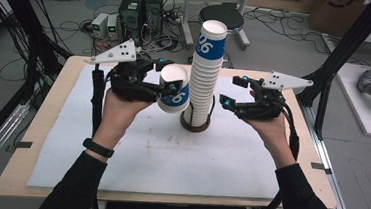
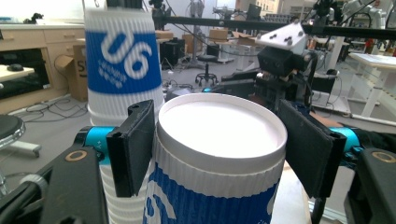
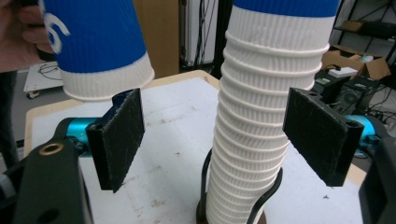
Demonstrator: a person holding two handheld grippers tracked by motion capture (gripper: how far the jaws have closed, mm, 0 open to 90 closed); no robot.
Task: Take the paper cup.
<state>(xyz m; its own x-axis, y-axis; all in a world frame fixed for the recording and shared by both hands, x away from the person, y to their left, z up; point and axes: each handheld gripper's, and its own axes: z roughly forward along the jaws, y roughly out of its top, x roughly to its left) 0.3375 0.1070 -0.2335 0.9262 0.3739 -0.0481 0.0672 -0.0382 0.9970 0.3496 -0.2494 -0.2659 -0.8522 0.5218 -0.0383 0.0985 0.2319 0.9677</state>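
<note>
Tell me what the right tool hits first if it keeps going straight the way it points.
Most likely the cup stack: it stands between the right tool's open jaws, just ahead. Depth is unclear, but nothing seems nearer. The single cup hangs off to the side.

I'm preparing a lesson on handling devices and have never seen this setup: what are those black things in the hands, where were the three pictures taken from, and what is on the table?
A person holds a hand-held two-jaw clamp in each hand. One picture looks down from above; the other two come from cameras riding on each clamp. On the wooden table's white mat stands a tall stack of ribbed white-and-blue paper cups in a dark ring stand. The left gripper is shut on a single matching paper cup, lifted beside the stack. The right gripper is open, its pads either side of the stack without touching.
</note>
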